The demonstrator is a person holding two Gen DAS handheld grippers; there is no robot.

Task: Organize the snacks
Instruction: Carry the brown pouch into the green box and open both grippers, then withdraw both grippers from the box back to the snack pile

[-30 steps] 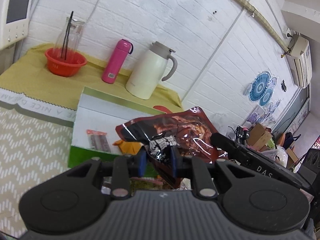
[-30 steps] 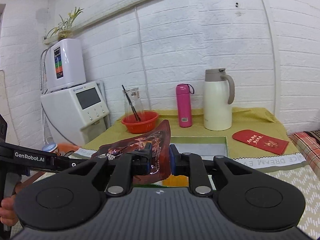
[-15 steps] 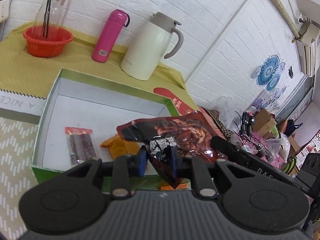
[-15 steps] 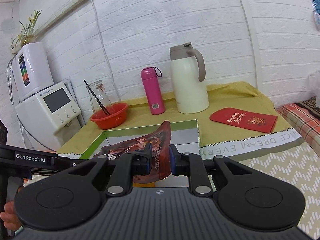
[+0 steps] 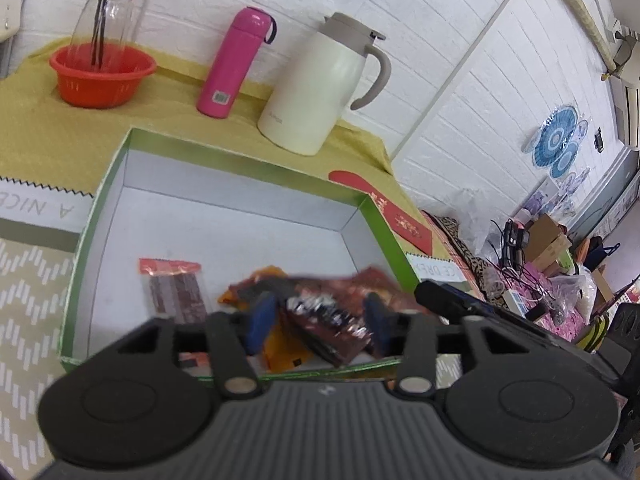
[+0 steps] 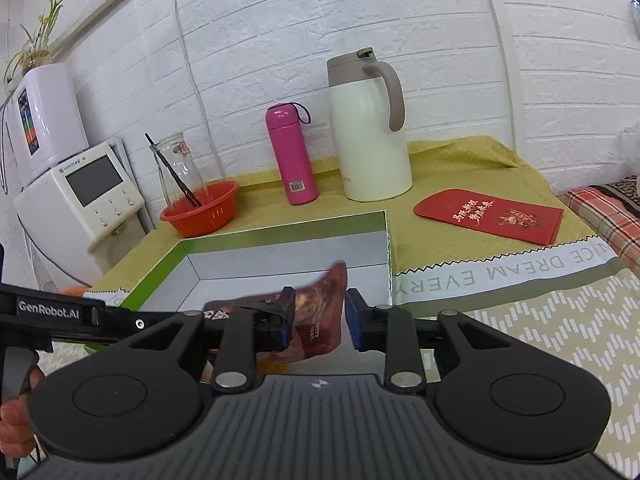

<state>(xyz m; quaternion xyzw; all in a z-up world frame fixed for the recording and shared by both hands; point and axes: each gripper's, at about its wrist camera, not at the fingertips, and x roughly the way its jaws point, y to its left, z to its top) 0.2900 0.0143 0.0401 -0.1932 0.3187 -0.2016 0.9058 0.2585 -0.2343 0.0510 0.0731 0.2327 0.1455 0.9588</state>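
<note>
both tongs, left (image 5: 318, 320) and right (image 6: 316, 318), are spread wide, the dark red snack bag (image 5: 332, 316) sits loose between them over the green box (image 5: 102, 200), motion-blurred

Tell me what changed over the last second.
Both grippers, left and right, opened and let go of the dark red snack bag, which now drops into the green box onto the packets there. The pink bottle, white jug and red bowl stayed put.
</note>
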